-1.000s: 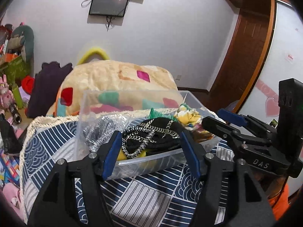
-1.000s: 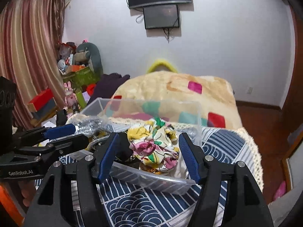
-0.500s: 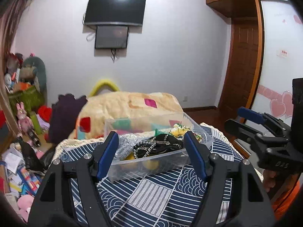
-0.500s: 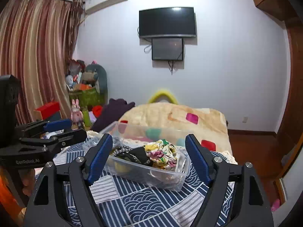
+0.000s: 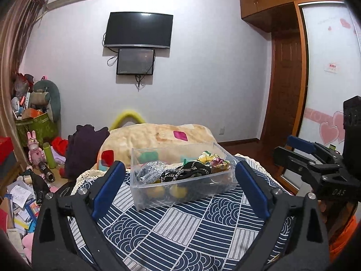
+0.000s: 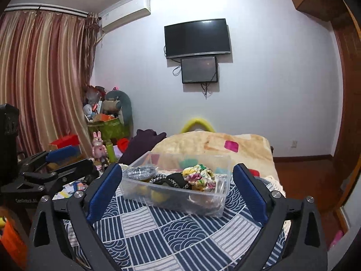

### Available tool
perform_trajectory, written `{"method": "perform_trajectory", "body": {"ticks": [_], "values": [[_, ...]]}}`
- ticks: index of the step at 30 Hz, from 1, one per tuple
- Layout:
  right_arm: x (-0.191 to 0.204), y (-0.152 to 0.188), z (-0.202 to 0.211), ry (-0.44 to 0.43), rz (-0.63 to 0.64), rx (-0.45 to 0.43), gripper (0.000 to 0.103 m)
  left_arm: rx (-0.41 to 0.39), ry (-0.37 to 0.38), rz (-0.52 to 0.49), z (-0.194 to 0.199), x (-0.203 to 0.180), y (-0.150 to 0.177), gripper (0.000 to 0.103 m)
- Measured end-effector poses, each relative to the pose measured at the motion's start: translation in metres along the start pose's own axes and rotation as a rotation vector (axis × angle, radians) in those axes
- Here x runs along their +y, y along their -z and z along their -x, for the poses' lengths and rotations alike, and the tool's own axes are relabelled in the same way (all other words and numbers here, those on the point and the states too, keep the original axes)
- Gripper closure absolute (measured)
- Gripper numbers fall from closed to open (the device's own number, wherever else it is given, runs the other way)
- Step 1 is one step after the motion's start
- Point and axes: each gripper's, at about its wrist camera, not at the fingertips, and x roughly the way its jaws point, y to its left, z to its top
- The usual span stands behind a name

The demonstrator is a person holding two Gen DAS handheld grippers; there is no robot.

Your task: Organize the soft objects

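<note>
- Clear rectangular plastic bin (image 5: 183, 181) sits on the navy-and-white patterned cloth (image 5: 191, 230), in front of the beige blanket (image 5: 158, 135).
- Inside the bin: floral fabric scrunchie (image 6: 198, 177) at its right end, black chain-trimmed soft item (image 5: 185, 172) mid-bin, crinkled silver piece (image 5: 149, 171) at its left end.
- Left gripper (image 5: 180, 192): jaws wide apart, empty, short of the bin.
- Right gripper (image 6: 177, 192): jaws wide apart, empty, short of the bin.
- Contents look light, floppy, snag-prone; pinch the scrunchie's bunched top. Bin probably stiff, slick; take it by the rim.

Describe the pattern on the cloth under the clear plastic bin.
Navy-and-white wave and stripe patches; clearest in right wrist view.
</note>
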Motion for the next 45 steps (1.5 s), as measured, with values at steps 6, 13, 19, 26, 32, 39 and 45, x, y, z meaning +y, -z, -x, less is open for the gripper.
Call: {"method": "perform_trajectory", "body": {"ticks": [6, 13, 19, 26, 32, 39, 45], "values": [[0.001, 0.006, 0.001, 0.017, -0.008, 0.001, 0.005, -0.023, -0.002, 0.007, 0.009, 0.000, 0.008, 0.002], [0.008, 0.011, 0.007, 0.014, 0.000, -0.011, 0.005, -0.021, -0.001, 0.012, 0.008, -0.002, 0.011, 0.001], [0.009, 0.013, 0.009, 0.018, 0.004, -0.016, 0.004, -0.023, -0.009, 0.009, 0.009, -0.003, 0.013, 0.000], [0.004, 0.013, 0.010, 0.022, -0.012, -0.013, 0.004, -0.022, -0.017, 0.000, 0.008, -0.005, 0.016, 0.000], [0.004, 0.013, 0.010, 0.022, -0.012, -0.015, 0.004, -0.020, -0.014, 0.003, 0.009, -0.005, 0.016, 0.000], [0.004, 0.011, 0.012, 0.019, -0.012, -0.017, 0.004, -0.024, -0.012, 0.004, 0.010, -0.004, 0.016, 0.000], [0.005, 0.012, 0.012, 0.016, -0.013, -0.015, 0.004, -0.024, -0.010, 0.004, 0.011, -0.005, 0.016, 0.000]]}}
